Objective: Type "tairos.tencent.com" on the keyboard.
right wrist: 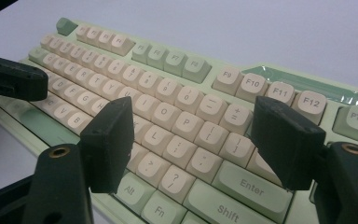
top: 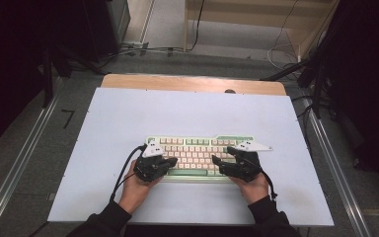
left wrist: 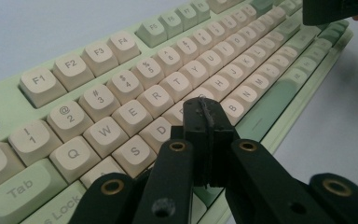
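The surface [top: 128, 113] is a pale, bluish-white rectangular sheet, with a strip of bare wood showing along its far edge. A light-green keyboard [top: 197, 148] with cream keys lies flat on it, nearer the near edge than the far one, about midway between the left and right edges, its long side parallel to the near edge.

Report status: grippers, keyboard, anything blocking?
Left gripper shut, empty, tips over the home-row keys. Right gripper open above keyboard right side. No obstruction seen.
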`<state>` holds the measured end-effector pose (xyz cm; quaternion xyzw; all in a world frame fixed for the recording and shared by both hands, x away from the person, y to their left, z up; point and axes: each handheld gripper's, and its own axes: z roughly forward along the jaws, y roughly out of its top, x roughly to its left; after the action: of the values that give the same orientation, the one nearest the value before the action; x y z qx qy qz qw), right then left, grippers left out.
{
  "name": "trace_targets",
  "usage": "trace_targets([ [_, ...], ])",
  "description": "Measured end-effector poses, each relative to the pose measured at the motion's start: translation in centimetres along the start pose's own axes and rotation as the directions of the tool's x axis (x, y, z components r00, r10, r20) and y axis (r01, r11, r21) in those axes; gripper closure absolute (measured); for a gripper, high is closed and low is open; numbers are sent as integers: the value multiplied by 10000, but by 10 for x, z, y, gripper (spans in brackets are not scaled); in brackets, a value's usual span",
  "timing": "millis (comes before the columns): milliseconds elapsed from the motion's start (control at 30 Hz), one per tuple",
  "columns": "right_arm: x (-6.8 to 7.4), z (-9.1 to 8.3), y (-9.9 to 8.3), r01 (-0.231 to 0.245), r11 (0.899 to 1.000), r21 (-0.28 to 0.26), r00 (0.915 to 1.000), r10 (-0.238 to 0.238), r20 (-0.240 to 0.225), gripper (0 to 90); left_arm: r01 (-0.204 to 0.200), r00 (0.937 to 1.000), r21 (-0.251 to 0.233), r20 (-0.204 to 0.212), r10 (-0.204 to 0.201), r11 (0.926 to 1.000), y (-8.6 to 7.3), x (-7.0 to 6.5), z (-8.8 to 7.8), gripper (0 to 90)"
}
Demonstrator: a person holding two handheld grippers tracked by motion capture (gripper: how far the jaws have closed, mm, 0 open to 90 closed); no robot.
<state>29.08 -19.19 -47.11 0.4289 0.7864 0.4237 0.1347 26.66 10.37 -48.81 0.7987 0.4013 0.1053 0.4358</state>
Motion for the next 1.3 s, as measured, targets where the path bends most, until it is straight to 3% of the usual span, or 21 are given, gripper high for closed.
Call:
trace_targets([
  [567, 1, 1, 0, 9, 10000, 28, 10000, -9, 29, 284, -106, 9996, 430, -271, 117, 9990, -1, -3, 7, 900],
  [667, 1, 0, 0, 43, 10000, 18, 10000, -43, 25, 285, -39, 9999, -63, -161, 38, 10000, 1, -4, 1, 900],
  [767, 0, 0, 0, 13, 10000, -1, 10000, -13, 32, 287, 53, 9987, -818, -496, -94, 9966, 4, -4, -8, 757],
  [867, 0, 0, 0, 13, 10000, 0, 10000, -13, 45, 287, 245, 9939, -1374, -1027, -389, 9902, 5, 1, -15, 519],
  [933, 0, -1, 0, 18, 10000, -19, 10000, -18, 55, 288, 414, 9899, -1593, -1276, -621, 9864, 5, 5, -18, 442],
  [1100, 0, 0, 0, 18, 10000, -30, 10000, -18, 62, 302, 1044, 9760, -1980, -1677, -1387, 9746, 3, 16, -24, 347],
  [1200, 0, 0, 1, 20, 10000, -49, 10000, -20, 68, 323, 1104, 9683, -2136, -1970, -1534, 9707, 2, 20, -27, 344],
  [1300, 0, 1, 4, 23, 10000, -62, 10000, -23, 23, 408, 1204, 9618, -2245, -2148, -1696, 9670, 1, 24, -29, 344],
])
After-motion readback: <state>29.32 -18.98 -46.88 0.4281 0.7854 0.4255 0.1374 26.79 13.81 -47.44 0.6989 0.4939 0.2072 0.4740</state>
